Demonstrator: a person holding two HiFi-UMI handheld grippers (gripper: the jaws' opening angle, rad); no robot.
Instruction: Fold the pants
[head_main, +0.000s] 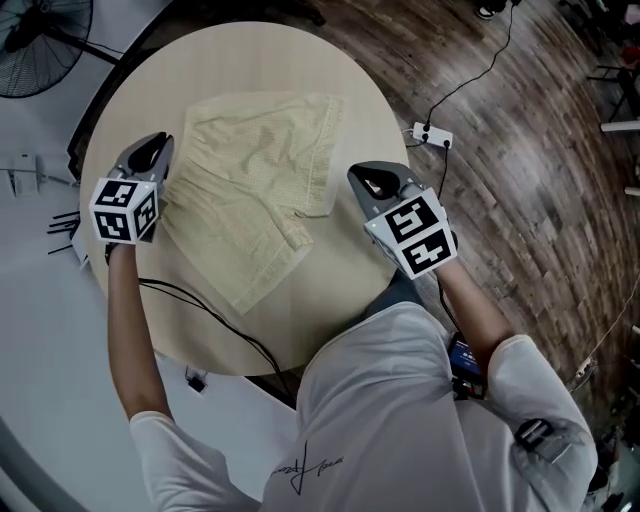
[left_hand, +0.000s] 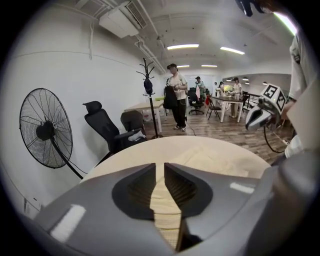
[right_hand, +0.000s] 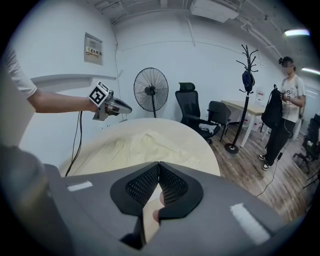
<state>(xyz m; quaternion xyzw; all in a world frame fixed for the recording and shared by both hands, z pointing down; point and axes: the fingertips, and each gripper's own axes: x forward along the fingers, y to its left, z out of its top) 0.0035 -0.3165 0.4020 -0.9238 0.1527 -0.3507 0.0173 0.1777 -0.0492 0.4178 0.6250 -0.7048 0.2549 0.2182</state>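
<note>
Pale yellow pants (head_main: 255, 190) lie spread on the round beige table (head_main: 250, 55), one leg pointing toward the near edge. My left gripper (head_main: 152, 152) hovers at the pants' left edge, jaws shut with nothing between them. My right gripper (head_main: 372, 182) hovers just right of the pants, also shut and empty. In the left gripper view the left gripper (left_hand: 160, 167) points across the pants (left_hand: 215, 157), with the right gripper (left_hand: 260, 114) beyond. In the right gripper view the right gripper (right_hand: 159, 165) faces the pants (right_hand: 140, 147), and the left gripper (right_hand: 117, 106) is in the air past them.
A standing fan (head_main: 40, 40) and cables lie left of the table. A power strip (head_main: 432, 134) sits on the wooden floor at the right. Office chairs (left_hand: 102, 127), a coat rack (left_hand: 148, 85) and people (left_hand: 176, 95) stand beyond the table.
</note>
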